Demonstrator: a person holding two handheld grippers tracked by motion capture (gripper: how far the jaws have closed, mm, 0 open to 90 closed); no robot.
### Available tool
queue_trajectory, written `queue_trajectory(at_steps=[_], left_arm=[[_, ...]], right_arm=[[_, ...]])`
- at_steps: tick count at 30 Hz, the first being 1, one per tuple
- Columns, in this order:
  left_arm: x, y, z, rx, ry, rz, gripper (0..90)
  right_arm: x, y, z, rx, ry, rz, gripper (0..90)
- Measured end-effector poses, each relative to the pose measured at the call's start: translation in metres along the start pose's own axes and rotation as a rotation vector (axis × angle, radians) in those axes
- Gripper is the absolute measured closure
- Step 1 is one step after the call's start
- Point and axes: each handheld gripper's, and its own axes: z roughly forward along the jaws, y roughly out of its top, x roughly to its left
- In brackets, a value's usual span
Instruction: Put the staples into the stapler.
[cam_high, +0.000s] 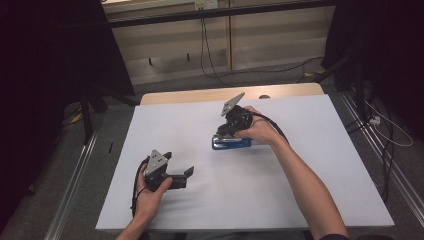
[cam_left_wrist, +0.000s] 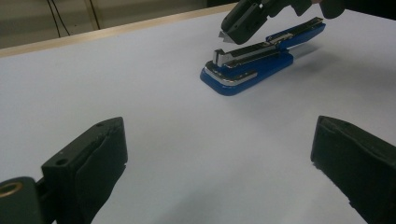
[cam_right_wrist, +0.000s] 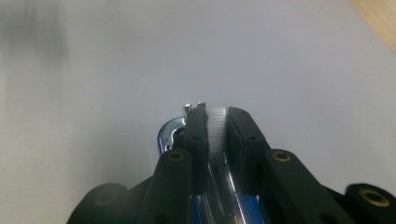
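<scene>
A blue stapler (cam_high: 231, 144) lies on the white table (cam_high: 300, 165) right of centre, its lid raised off the chrome magazine (cam_left_wrist: 247, 70). My right gripper (cam_high: 225, 134) points down over the stapler's front end, shut on a short silver strip of staples (cam_right_wrist: 217, 128). In the right gripper view the strip sits between the two narrow jaws, with the stapler's chrome and blue nose (cam_right_wrist: 170, 133) just below. The left gripper view shows that right gripper (cam_left_wrist: 243, 23) at the top, strip tip (cam_left_wrist: 225, 37) just above the magazine. My left gripper (cam_high: 187, 172) rests near the front left, open wide (cam_left_wrist: 219, 158), holding nothing.
A bare wooden strip (cam_high: 200, 95) runs along the table's far edge. Cables (cam_high: 207, 55) hang down the back wall and trail over the floor. Metal rails (cam_high: 70, 185) run along both sides of the table. Dark curtains stand left and right.
</scene>
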Motion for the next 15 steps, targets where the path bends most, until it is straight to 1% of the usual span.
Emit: queue_trajectory(at_steps=[3,5,10,13,15], left_arm=[[0.0004,-0.0001,0.0001,0.005,0.001,0.003,3.9],[0.0000,-0.0002,0.0003,0.004,0.000,-0.002,3.9],[-0.0003,-0.0003,0.0005,0.007,-0.001,-0.001,3.9],[-0.0003,-0.0003,0.0004,0.007,0.000,-0.001,3.9],[0.0001,-0.0003,0.0006,0.007,0.002,0.002,3.9]], right_arm=[[0.0010,0.0000,0.0003,0.007,0.009,-0.021,79.3],[0.0013,0.0002,0.0001,0.010,0.018,-0.037,79.3],[0.0025,0.0016,-0.0013,0.015,0.030,-0.062,79.3],[0.0033,0.0014,-0.0004,0.030,0.043,-0.083,79.3],[0.0029,0.0013,0.0003,0.035,0.042,-0.099,79.3]])
